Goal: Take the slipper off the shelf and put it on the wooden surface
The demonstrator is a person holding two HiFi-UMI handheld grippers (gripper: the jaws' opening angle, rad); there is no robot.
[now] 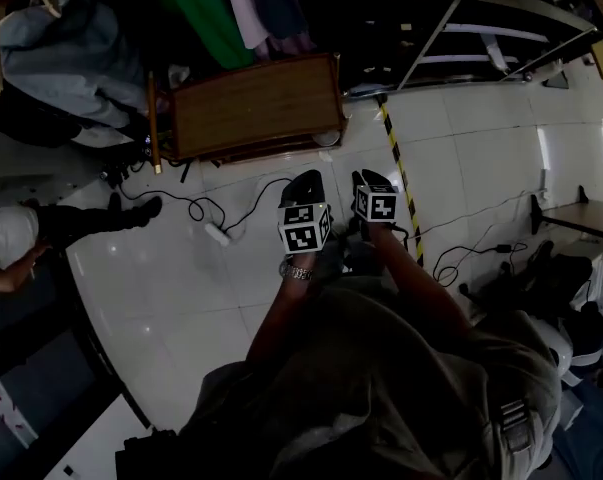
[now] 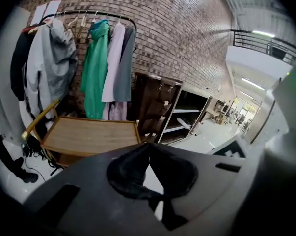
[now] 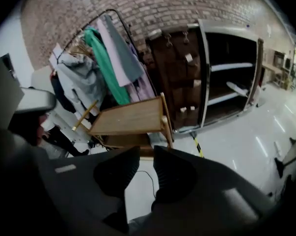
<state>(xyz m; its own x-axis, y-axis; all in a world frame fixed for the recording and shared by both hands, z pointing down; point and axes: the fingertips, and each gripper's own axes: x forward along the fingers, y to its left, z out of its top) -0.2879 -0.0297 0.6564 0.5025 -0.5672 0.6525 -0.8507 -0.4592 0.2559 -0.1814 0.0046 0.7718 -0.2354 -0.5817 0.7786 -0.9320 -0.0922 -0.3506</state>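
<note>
Head view: wooden surface (image 1: 251, 103) upper left; shelf (image 1: 501, 33) upper right, insides too dark for me to read.
Left gripper (image 2: 148, 149): over floor tiles (image 1: 181, 268), jaw tips touching, empty.
Right gripper (image 3: 147, 154): just beside it, jaws a slit apart, nothing between.
Slipper (image 3: 236, 88): pale, on middle shelf board, toward its right end; only gripper views show it.
Handling: I'd guess light, soft, floppy; pinch sole edge.

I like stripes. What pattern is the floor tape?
The floor tape: yellow-black stripes, head view.
</note>
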